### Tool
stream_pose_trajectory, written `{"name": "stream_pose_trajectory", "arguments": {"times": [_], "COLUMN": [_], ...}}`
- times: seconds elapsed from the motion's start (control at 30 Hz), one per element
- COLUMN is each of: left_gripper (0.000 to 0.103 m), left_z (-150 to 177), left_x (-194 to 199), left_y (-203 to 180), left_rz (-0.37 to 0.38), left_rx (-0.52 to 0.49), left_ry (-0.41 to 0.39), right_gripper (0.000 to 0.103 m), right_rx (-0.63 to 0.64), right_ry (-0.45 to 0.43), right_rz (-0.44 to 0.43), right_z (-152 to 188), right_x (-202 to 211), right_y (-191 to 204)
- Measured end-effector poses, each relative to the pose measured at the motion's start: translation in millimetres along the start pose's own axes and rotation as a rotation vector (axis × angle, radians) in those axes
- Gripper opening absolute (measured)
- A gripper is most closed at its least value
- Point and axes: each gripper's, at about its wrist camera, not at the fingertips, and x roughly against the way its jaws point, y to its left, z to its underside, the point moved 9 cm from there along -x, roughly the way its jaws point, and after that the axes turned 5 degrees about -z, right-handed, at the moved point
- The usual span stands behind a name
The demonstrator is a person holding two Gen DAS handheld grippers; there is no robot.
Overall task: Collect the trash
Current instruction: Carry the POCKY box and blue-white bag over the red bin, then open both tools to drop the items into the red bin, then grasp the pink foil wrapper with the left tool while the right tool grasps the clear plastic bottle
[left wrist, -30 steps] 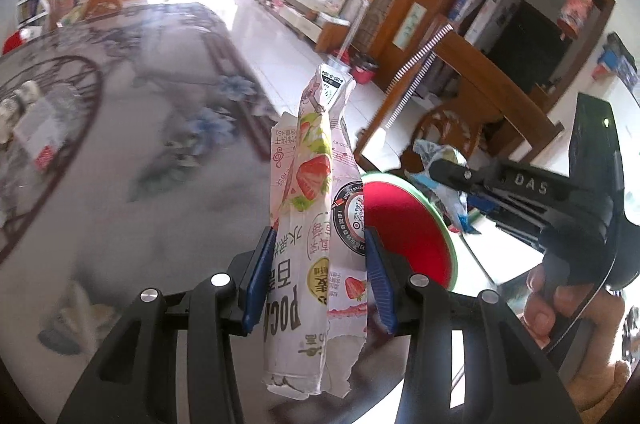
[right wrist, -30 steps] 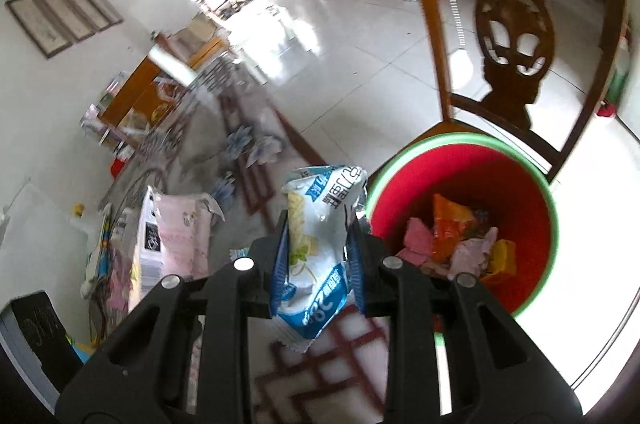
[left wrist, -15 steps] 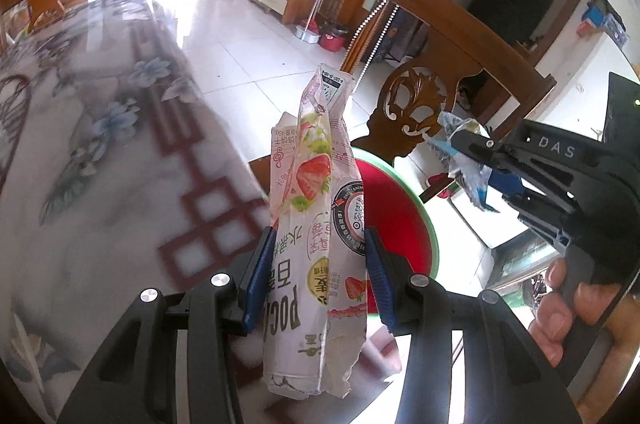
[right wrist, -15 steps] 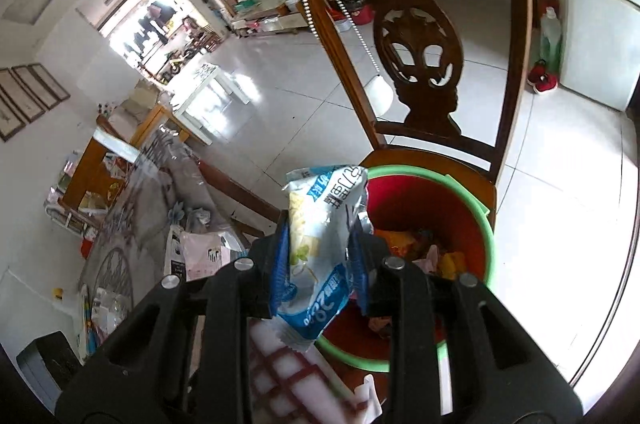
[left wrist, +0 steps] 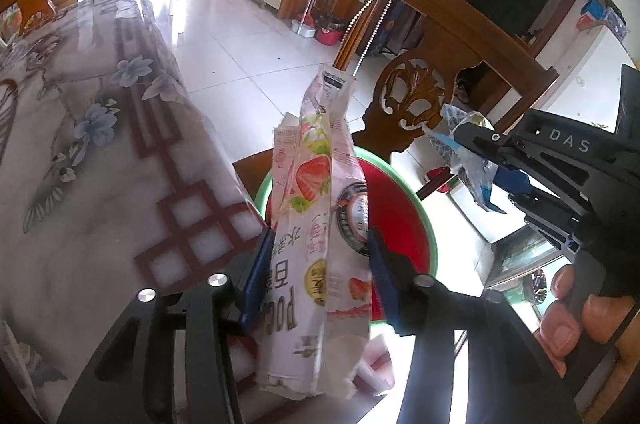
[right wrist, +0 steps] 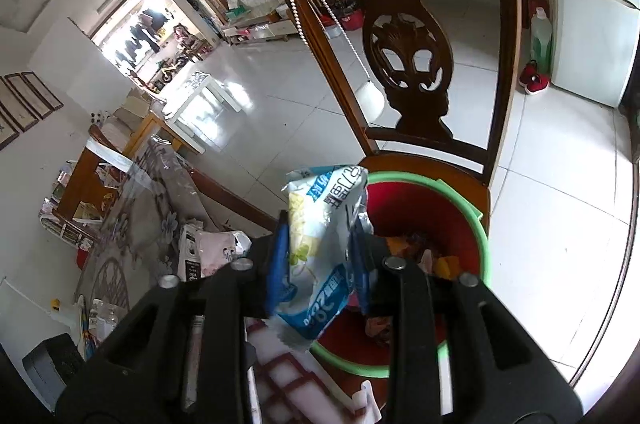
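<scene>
Both tongs, just loosening, have wrappers between them; grip unclear; bin (right wrist: 460,200) contents half-hidden

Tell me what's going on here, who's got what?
A person is clearing snack wrappers off the patterned table with two handheld grippers. The left gripper has a pink strawberry wrapper between its pads; the right gripper has a blue and white wrapper. Both sets of jaws have just been opening, so the grips look loose. The red bin, on a wooden chair and already holding trash, sits just beyond both.
</scene>
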Motion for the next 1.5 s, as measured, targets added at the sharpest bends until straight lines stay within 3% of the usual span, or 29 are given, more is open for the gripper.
{"name": "stream_pose_trajectory", "arguments": {"times": [0.13,0.2,0.43,0.6,0.8,0.9,1.0,1.1,1.23,1.37,1.5], "left_gripper": [0.066,0.069,0.069,0.069,0.069,0.069,0.069,0.069,0.069,0.071,0.069], "left_z": [-2.3,-2.3,1.3,2.0,0.1,7.9,18.8,33.4,43.1,36.5,30.5], "left_x": [1.3,3.1,26.3,62.5,131.7,162.1,180.9,179.0,158.9,139.1,122.9], "left_y": [2.2,1.8,24.1,98.3,255.1,331.5,394.8,443.5,461.4,460.5,464.8], "left_rz": [-0.001,0.001,-0.021,-0.157,-0.402,-0.514,-0.609,-0.642,-0.597,-0.580,-0.608], "left_rx": [0.014,0.009,0.026,0.067,0.267,0.393,0.488,0.578,0.629,0.598,0.577], "left_ry": [-0.011,-0.018,-0.073,-0.143,-0.223,-0.219,-0.201,-0.144,-0.079,-0.063,-0.006], "right_gripper": [0.055,0.063,0.065,0.070,0.073,0.075,0.076,0.076,0.076,0.076,0.076], "right_rx": [-0.014,-0.006,0.041,0.140,0.204,0.228,0.209,0.202,0.232,0.258,0.294], "right_ry": [-0.043,-0.045,-0.033,0.003,0.035,0.067,0.167,0.198,0.192,0.212,0.216], "right_rz": [0.005,0.012,0.007,0.001,-0.025,-0.043,-0.064,-0.061,-0.040,-0.038,-0.036], "right_z": [-4.6,-4.7,-0.8,9.3,22.4,30.6,47.8,54.0,55.8,61.8,64.6], "right_x": [7.4,7.7,5.0,-2.3,-9.3,-15.7,-30.6,-35.1,-35.3,-38.7,-40.6], "right_y": [-1.3,-0.8,11.9,37.4,68.1,82.8,87.1,87.1,87.9,93.7,101.6]}}
